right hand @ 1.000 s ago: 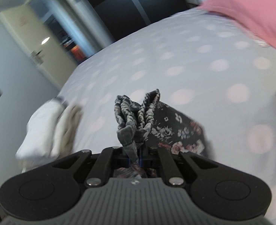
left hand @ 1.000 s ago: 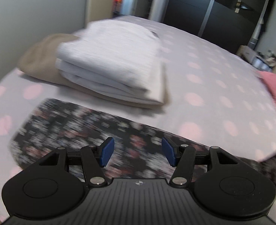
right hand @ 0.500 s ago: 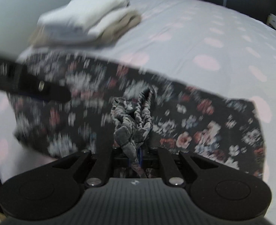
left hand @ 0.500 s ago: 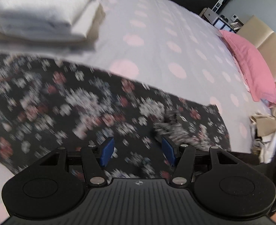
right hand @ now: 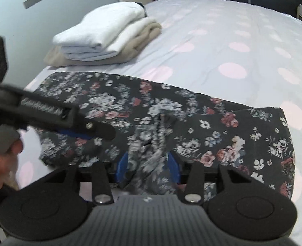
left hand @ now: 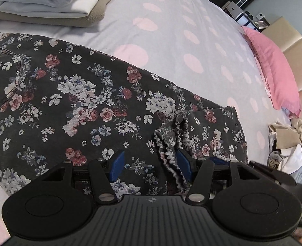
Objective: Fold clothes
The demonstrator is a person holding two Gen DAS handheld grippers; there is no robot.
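Observation:
A dark floral garment (left hand: 79, 102) lies spread flat on the bed; it also shows in the right wrist view (right hand: 192, 123). Its gathered elastic cuff (left hand: 171, 143) stands bunched near the front edge. My left gripper (left hand: 150, 167) is open just above the cloth, the cuff lying against its right pad. My right gripper (right hand: 149, 168) has opened, its blue pads apart on either side of the cuff (right hand: 151, 147), which still sits loosely between them. The left gripper shows at the left of the right wrist view (right hand: 69, 121).
A stack of folded white and beige clothes (left hand: 48, 2) sits at the bed's far left, also in the right wrist view (right hand: 105, 39). A pink pillow (left hand: 274, 71) lies at the right. A pile of unfolded clothes (left hand: 288, 143) lies beside the bed.
The right gripper brought the cuff down onto the garment and opened its jaws. The left gripper swung down over the garment, close beside the cuff.

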